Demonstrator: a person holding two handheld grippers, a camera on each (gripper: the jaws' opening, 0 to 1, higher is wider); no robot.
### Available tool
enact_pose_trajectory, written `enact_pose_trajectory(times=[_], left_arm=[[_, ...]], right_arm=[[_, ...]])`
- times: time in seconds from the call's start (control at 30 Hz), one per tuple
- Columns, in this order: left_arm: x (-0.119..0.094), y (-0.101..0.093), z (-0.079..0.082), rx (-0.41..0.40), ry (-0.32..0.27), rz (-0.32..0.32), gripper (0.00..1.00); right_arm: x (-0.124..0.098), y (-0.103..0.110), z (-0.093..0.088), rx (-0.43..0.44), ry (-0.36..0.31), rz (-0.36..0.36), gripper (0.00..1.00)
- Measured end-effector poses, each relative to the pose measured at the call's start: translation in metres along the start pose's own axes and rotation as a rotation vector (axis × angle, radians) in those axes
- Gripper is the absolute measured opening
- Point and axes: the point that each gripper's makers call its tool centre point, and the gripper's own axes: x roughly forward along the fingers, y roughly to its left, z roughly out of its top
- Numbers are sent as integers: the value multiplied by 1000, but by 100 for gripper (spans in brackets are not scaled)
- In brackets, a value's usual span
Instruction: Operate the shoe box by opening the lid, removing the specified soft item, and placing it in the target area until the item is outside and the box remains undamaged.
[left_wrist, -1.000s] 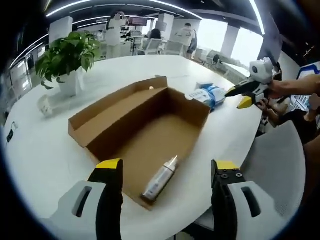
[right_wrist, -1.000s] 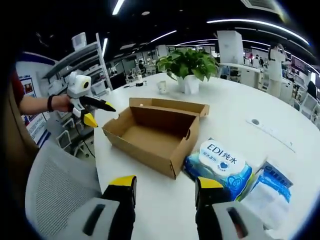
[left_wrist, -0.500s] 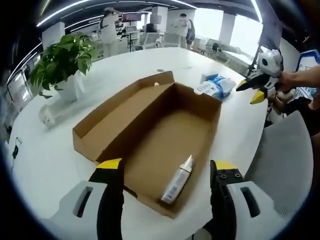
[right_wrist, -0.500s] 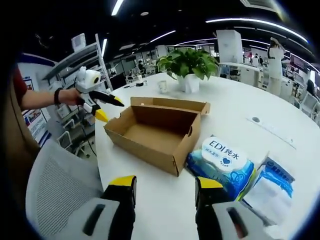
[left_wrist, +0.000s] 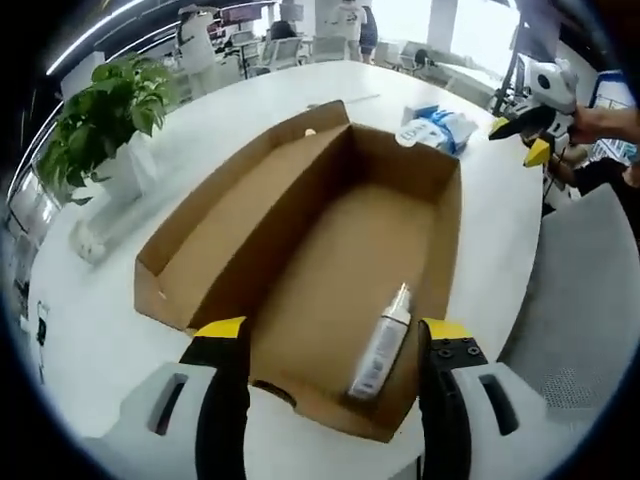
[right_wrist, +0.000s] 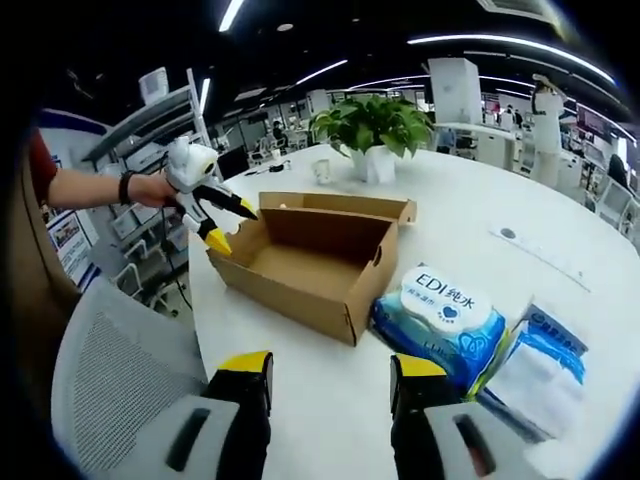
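The brown cardboard shoe box (left_wrist: 330, 250) lies open on the white table, its lid folded back to the left. A small white bottle (left_wrist: 382, 345) lies inside near its closest end. My left gripper (left_wrist: 330, 345) hovers open just above that end, and also appears as the left gripper (right_wrist: 225, 225) in the right gripper view, over the box (right_wrist: 310, 255). A blue-and-white wipes pack (right_wrist: 440, 315) lies outside the box, right of it. My right gripper (right_wrist: 325, 375) is open above the table edge, apart from box and pack; it shows far right as the right gripper (left_wrist: 530, 125).
A second plastic-wrapped pack (right_wrist: 535, 365) lies beside the wipes. A potted plant (left_wrist: 105, 125) and a small cup (left_wrist: 88, 240) stand on the table (left_wrist: 90, 340) left of the box. A grey mesh chair (right_wrist: 115, 390) sits at the table edge. People stand in the background.
My left gripper has moved forward and lower over the box, so the box and bottle look larger and closer. The right gripper's view has hardly changed.
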Motion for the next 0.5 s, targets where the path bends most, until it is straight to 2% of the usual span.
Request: enact_pose_trajectory(times=[0.2,0.37,0.5], left_arm=[[15,-1,-6,63,51,-19,69],[22,-4,-5,86,69,-40,69],[29,-7,-7,136,89,-61,69]], right_arm=[[-2,-3,-2,9,2,-9,44],[-4,-5,-4,18,1,-15,45],[-5,-7,-7,25,9,-20,44]])
